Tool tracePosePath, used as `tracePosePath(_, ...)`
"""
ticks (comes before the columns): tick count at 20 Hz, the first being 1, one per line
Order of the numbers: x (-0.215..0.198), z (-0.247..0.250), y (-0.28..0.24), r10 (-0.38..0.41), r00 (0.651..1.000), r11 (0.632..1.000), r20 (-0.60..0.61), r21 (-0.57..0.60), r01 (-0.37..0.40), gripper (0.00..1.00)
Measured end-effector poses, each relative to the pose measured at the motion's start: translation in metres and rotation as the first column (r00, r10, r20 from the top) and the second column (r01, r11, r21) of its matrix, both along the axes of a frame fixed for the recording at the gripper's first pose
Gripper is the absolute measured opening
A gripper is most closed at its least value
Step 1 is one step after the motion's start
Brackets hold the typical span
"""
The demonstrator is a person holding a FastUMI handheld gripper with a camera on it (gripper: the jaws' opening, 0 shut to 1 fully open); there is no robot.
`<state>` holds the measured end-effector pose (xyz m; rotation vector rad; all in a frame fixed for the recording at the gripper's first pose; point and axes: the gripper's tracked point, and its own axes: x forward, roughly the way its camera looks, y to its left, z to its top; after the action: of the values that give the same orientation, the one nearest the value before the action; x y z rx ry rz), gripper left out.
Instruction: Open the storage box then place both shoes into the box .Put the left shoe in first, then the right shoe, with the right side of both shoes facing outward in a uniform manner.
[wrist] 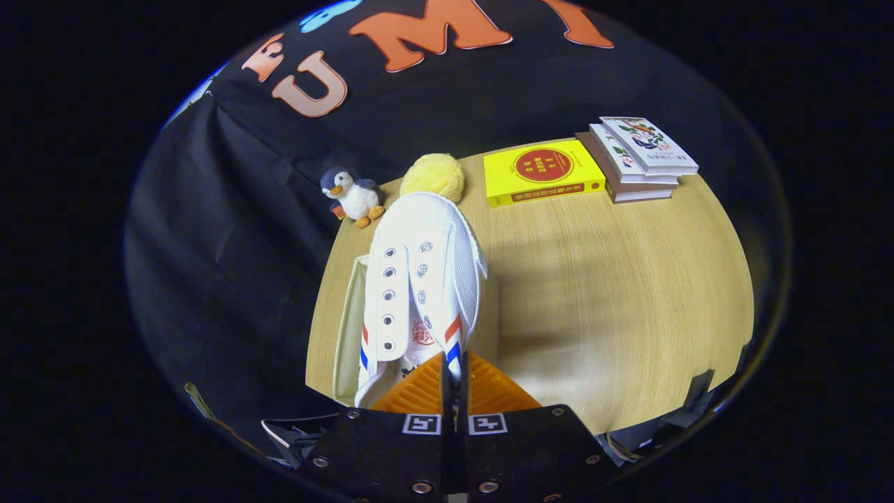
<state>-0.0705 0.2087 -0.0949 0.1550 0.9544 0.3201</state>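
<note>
My gripper (454, 374) is shut on the side wall of a white canvas shoe (426, 279) near its opening. The shoe has red and blue stripes at its sides and empty lace eyelets, and its toe points away from me. It hangs above a pale cream storage box (347, 328), whose left wall and open inside show just under and left of the shoe. The rest of the box is hidden behind the shoe and my fingers. The box stands near the left edge of the wooden table (614, 293).
A penguin plush (353, 195) and a yellow fluffy ball (433, 176) sit at the table's far edge beyond the shoe's toe. A yellow book (541, 172) and a stack of books (639, 157) lie at the far right. Black cloth hangs behind and to the left.
</note>
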Motion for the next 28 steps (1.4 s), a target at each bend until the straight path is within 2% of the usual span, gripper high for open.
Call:
tracePosePath(5, 0.002, -0.021, 0.041, -0.013, 1.000, 0.998, -0.029, -0.068, 0.011, 0.00)
tracePosePath(15, 0.006, -0.094, 0.044, -0.078, 0.994, 0.949, -0.077, -0.311, 0.050, 0.00)
tracePosePath(17, 0.004, -0.102, 0.046, -0.085, 0.993, 0.946, -0.086, -0.319, 0.053, 0.03)
tracePosePath(20, 0.012, -0.077, 0.057, -0.064, 0.998, 0.957, -0.009, -0.283, 0.059, 0.23)
tracePosePath(21, 0.017, -0.063, 0.054, -0.055, 0.998, 0.954, 0.024, -0.293, 0.060, 0.24)
tracePosePath(24, 0.025, -0.026, 0.047, -0.054, 0.992, 0.963, 0.112, -0.258, 0.082, 0.79)
tracePosePath(26, 0.031, 0.001, 0.037, -0.065, 0.983, 0.966, 0.171, -0.237, 0.105, 0.99)
tracePosePath(28, 0.036, 0.029, 0.024, -0.079, 0.969, 0.971, 0.236, -0.204, 0.129, 0.99)
